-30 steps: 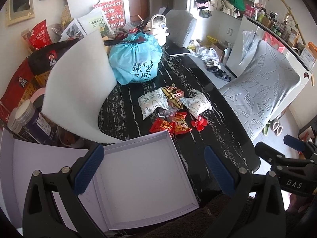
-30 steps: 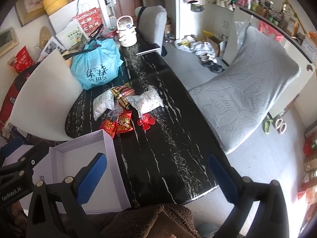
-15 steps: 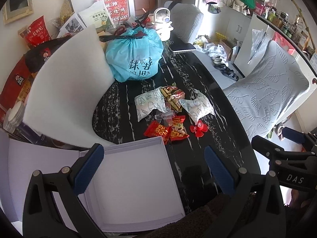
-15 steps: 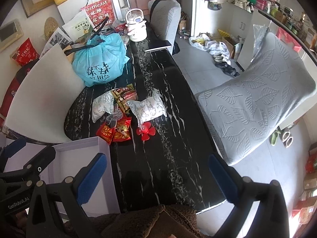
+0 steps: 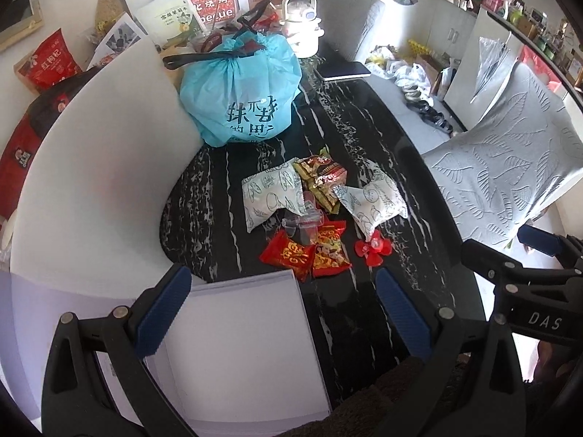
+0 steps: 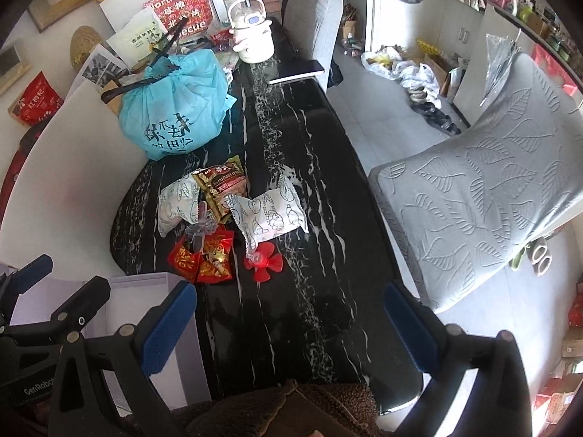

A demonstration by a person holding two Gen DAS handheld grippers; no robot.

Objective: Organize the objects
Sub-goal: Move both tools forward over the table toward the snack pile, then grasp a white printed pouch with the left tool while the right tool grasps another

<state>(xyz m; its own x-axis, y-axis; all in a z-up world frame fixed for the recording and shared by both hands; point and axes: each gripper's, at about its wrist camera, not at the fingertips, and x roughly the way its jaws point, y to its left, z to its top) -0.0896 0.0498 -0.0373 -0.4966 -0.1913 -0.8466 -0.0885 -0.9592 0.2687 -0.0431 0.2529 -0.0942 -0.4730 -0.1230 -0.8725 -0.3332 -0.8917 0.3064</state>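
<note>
Both grippers, left gripper and right gripper, hover spread wide and empty. Snack packets lie heaped just beyond the white box's far edge, the red fan at their right. Overlapping wrappers risk a double pickup. Box's long axis runs away from the grippers.
</note>
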